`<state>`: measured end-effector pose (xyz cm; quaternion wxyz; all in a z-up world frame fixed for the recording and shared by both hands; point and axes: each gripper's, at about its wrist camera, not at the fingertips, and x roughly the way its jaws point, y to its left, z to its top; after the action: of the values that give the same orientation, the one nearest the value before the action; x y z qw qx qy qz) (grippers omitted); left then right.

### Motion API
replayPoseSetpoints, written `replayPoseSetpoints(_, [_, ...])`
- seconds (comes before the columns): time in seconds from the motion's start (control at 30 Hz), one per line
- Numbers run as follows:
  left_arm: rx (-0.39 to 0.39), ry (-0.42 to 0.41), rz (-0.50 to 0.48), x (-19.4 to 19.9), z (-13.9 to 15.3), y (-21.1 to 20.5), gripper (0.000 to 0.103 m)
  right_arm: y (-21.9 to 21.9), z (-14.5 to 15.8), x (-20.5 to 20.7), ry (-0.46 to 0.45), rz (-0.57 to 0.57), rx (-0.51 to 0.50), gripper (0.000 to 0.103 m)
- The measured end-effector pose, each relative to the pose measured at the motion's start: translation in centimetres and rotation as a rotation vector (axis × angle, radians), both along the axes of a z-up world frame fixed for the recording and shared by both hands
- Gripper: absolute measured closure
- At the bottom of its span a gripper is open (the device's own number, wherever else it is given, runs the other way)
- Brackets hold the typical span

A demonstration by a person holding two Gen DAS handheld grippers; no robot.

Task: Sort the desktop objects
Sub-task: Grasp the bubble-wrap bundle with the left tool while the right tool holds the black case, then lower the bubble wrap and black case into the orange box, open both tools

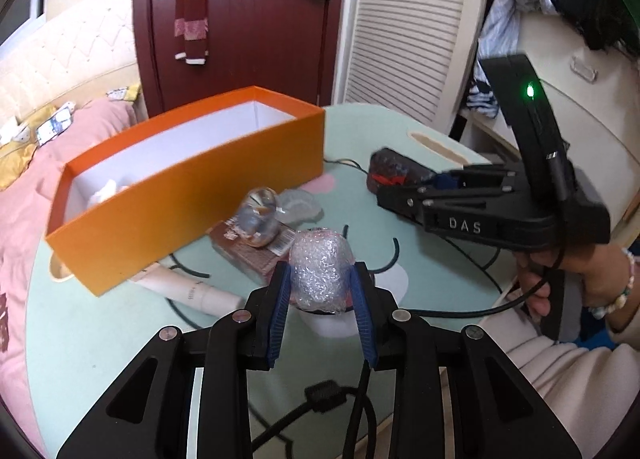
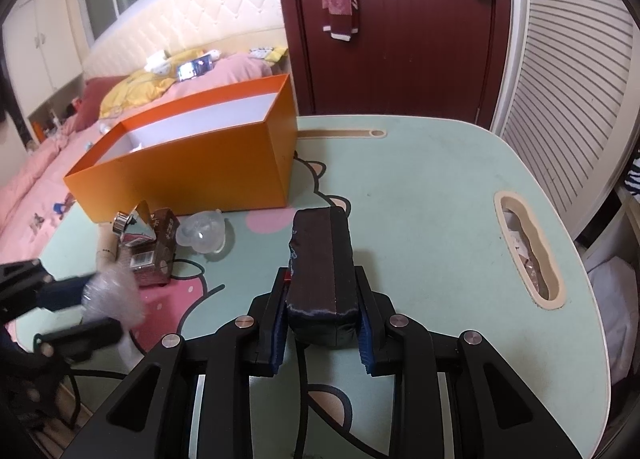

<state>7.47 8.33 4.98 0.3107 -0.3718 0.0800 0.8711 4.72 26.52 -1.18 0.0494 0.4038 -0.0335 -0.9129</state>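
My left gripper (image 1: 320, 273) is shut on a bubble-wrapped bundle (image 1: 320, 259), held just above the pale green table (image 1: 432, 259). In the right wrist view the same left gripper (image 2: 104, 305) and the bundle (image 2: 114, 289) show blurred at the left edge. My right gripper (image 2: 322, 279) is shut on a dark oblong block (image 2: 322, 255) that points away from me, above the table's middle. The left wrist view shows the right gripper (image 1: 398, 185) and its block (image 1: 386, 165) to the right. An open orange box (image 1: 192, 187) (image 2: 192, 171) stands at the back left.
In front of the box lie a glass jar (image 1: 258, 219), a brown packet (image 1: 244, 259), a clear plastic piece (image 1: 298, 205) (image 2: 202, 233) and a cardboard tube (image 1: 188, 291). Cables trail over the near edge. The table has a slot (image 2: 528, 247) at the right. A bed lies to the left.
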Motion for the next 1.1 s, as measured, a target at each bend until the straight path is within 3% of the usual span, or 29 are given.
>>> replayPoseSetpoints(0.43, [0.09, 0.033, 0.114, -1.0, 3.2, -5.1, 0.071, -2.1, 2.1, 0.0, 0.058, 0.026, 0.029, 0.076])
replayPoseSetpoints(0.73, [0.132, 0.085, 0.19, -4.4, 5.8, -7.3, 0.071, -3.3, 6.3, -2.1, 0.162, 0.065, -0.017, 0.076])
replayPoseSetpoints(1.1, [0.114, 0.05, 0.26, -10.2, 4.3, -7.3, 0.071, -7.7, 6.2, -7.0, 0.162, 0.148, -0.055, 0.076])
